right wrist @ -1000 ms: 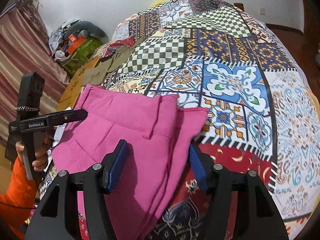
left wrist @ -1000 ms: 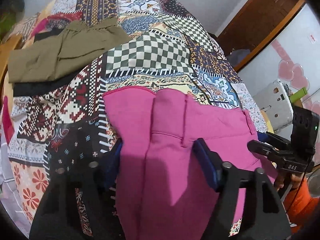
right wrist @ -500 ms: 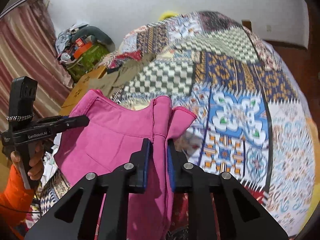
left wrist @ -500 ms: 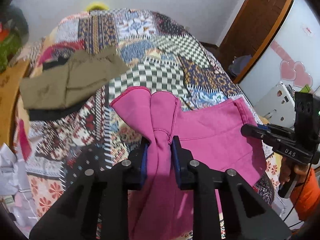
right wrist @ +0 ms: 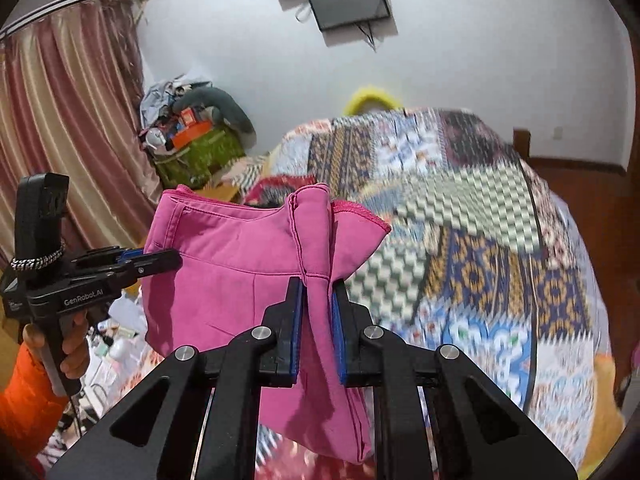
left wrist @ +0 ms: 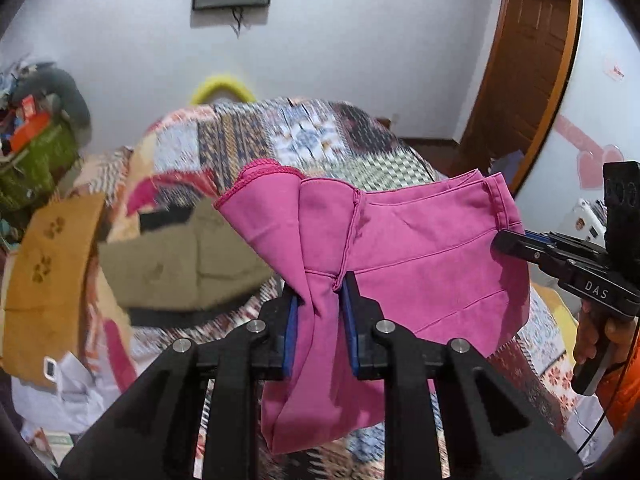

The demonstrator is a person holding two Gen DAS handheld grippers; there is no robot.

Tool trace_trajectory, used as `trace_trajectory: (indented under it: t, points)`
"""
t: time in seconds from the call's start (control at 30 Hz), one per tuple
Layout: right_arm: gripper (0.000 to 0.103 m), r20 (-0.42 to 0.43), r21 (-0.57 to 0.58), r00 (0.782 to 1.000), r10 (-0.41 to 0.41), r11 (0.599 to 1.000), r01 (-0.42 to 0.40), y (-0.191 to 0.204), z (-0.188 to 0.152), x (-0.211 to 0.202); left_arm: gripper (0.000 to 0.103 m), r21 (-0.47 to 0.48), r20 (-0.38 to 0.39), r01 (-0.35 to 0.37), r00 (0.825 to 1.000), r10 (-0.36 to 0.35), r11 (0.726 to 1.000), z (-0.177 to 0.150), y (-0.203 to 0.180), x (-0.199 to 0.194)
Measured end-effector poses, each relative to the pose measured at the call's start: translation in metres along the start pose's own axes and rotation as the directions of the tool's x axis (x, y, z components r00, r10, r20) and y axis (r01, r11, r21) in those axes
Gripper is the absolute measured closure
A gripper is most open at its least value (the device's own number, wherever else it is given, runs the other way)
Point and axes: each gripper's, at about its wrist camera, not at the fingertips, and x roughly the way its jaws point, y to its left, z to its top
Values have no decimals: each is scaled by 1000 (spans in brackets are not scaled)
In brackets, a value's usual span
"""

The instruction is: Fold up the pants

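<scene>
The pink pants (left wrist: 420, 248) hang in the air above the patchwork bed, stretched between both grippers. My left gripper (left wrist: 319, 294) is shut on a bunched edge of the pink pants at one end. My right gripper (right wrist: 316, 286) is shut on the other end of the pink pants (right wrist: 240, 264). The right gripper also shows at the right of the left wrist view (left wrist: 516, 242), and the left gripper at the left of the right wrist view (right wrist: 160, 258). The lower part of the pants droops behind the fingers.
An olive garment (left wrist: 180, 260) lies on the patchwork quilt (right wrist: 480, 240) over dark clothes. A green basket of clutter (right wrist: 196, 156) stands by the curtain (right wrist: 68, 140). A wooden door (left wrist: 524, 80) is at the right. A screen (right wrist: 348, 0) hangs on the wall.
Both grippers closed on the pink pants and lifted them off the quilt. The pants now hang spread between the two grippers, and both views tilted up toward the wall.
</scene>
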Motion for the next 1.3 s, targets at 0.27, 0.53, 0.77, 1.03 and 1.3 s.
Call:
trace_trajectory:
  t: [0.27,0.53,0.77,1.03,1.3]
  points:
    - [91,24,-56,1000,3,998,-2,19,36,38,83,-20,41,-78,996,79,997,23,44,16]
    - [91,-12,-55,1000,25,998,-26,29,54,106,83,-71,-2,-144,990,144,987,29,106,55]
    - [91,-59,-43,997,57,997,-60,41,60,172,83,-112,-57,-185,982,180,976,25,159,92]
    - [91,-149,-47,987,53,997,-61,42,59,247,83,-169,-152,-194,974,169,966,9,207,149]
    - [91,-196,-79,981,2,997,-18,30,51,294,80,-170,-223,-216,959,176,962,2,228,203]
